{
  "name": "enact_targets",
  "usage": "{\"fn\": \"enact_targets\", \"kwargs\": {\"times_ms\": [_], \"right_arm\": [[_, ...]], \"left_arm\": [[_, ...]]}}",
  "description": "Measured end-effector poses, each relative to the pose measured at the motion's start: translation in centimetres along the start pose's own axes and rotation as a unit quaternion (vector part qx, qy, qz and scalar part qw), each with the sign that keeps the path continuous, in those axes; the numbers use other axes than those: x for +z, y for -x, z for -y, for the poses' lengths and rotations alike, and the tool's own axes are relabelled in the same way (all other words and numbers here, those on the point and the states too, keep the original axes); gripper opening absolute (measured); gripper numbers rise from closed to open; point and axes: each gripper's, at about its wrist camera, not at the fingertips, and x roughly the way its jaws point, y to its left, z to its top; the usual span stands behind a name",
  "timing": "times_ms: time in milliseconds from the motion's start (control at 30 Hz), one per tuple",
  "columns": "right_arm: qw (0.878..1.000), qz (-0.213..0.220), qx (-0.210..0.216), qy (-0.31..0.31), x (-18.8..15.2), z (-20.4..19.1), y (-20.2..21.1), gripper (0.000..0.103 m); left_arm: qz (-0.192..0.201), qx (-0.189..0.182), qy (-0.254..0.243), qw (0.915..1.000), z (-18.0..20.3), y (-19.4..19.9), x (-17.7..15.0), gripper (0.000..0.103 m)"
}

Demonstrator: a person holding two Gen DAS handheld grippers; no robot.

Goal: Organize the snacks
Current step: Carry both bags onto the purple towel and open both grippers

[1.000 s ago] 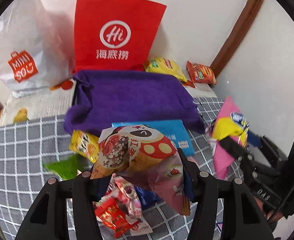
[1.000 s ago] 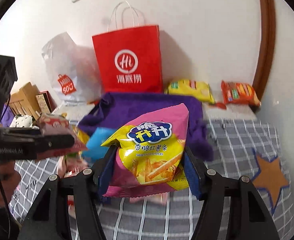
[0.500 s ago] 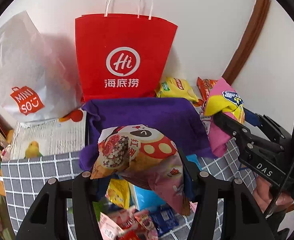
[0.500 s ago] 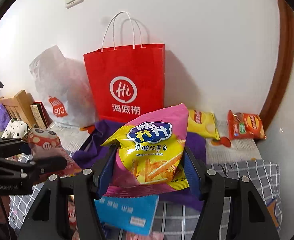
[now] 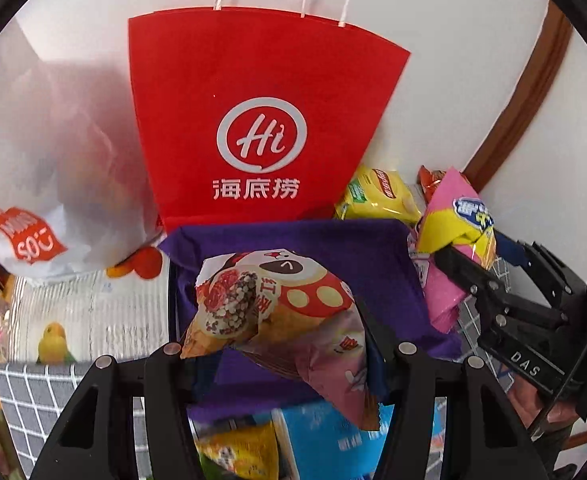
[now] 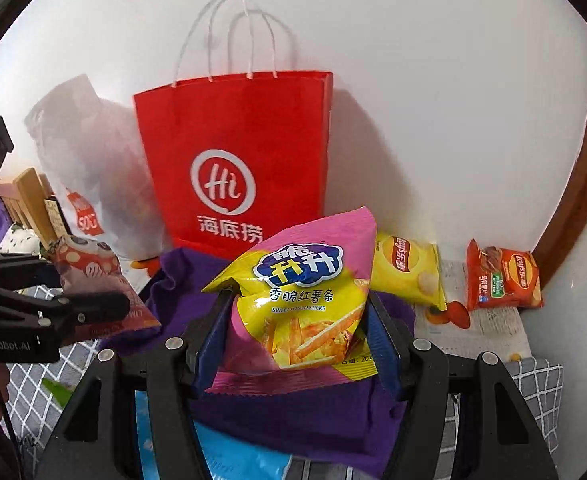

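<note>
My left tongs (image 5: pixel 281 354) clamp the crinkly red-and-pink cartoon snack bag (image 5: pixel 277 312), right tongs (image 6: pixel 295 350) the pink-yellow sweet-potato-stick bag (image 6: pixel 305 296), both lifted toward the red paper bag (image 6: pixel 233 152) for stowing.

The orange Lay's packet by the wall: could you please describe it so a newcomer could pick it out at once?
Start at the tall red paper bag standing against the white wall. Two small crisp packets lie to its right, at the wall's foot. The orange Lay's packet is the farther one, nearest the brown trim; the yellow Lay's packet is its neighbour.
</note>
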Motion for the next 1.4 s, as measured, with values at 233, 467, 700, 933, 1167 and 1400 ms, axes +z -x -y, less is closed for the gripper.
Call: {"fn": "enact_targets", "kwargs": {"times_ms": [233, 467, 700, 933, 1167, 1400], "right_arm": [[0.999, -0.045, 0.0, -0.003, -1.3, 1.4, -4.4, 0.063], [0.998, -0.064, 0.001, -0.002, -2.0, 2.4, -6.7, 0.063], [0.995, -0.1, 0.001, -0.01, -3.2, 3.2, -9.6, 0.063], [0.992, -0.123, 0.0, -0.014, -4.2, 3.5, -11.4, 0.063], [0.991, -0.134, -0.003, -0.021, -4.7, 3.7, -12.4, 0.063], [0.99, -0.14, -0.004, -0.008, -4.8, 3.3, -12.8, 0.064]], "left_arm": [[-0.005, 0.0, 0.005, 1.0, -1.2, -3.5, 0.9, 0.056], [-0.036, 0.014, 0.019, 0.9991, -3.2, -7.0, 0.5, 0.056], [-0.062, 0.021, 0.026, 0.9975, -3.9, -9.4, -0.1, 0.056], [-0.071, 0.018, 0.023, 0.997, -3.6, -10.8, -0.5, 0.056], [-0.075, 0.009, 0.026, 0.9968, -3.8, -11.7, -0.5, 0.056], [-0.076, 0.007, 0.02, 0.9969, -3.8, -11.7, -0.9, 0.056]]}}
